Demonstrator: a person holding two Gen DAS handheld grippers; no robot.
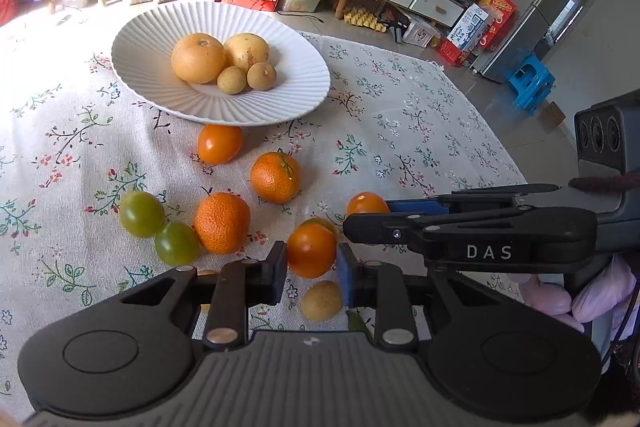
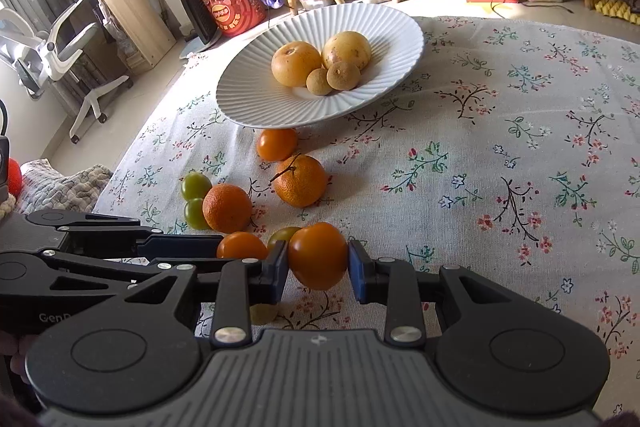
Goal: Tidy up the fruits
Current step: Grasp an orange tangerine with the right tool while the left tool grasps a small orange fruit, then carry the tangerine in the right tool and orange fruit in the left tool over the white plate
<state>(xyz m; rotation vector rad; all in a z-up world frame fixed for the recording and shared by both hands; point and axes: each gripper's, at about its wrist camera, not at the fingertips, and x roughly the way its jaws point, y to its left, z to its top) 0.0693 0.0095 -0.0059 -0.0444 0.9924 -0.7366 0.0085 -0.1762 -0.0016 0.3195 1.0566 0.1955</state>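
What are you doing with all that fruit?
Sorting it. Each hand-held gripper is shut on one small orange tomato: the left holds one, the right another. The white plate already holds four yellow-brown fruits. Tangerines and green tomatoes lie on the floral cloth.

The plate (image 1: 132, 67) is white with fine radial ribs, and the fruit on it (image 1: 199, 58) is pale yellow-brown. The cloth (image 2: 500, 115) over the surface is off-white, printed with dark twigs, green leaves and small pink and blue flowers. On it lie orange mandarins (image 1: 275, 177), smooth orange tomatoes (image 2: 318, 256) and green ones (image 1: 142, 214).
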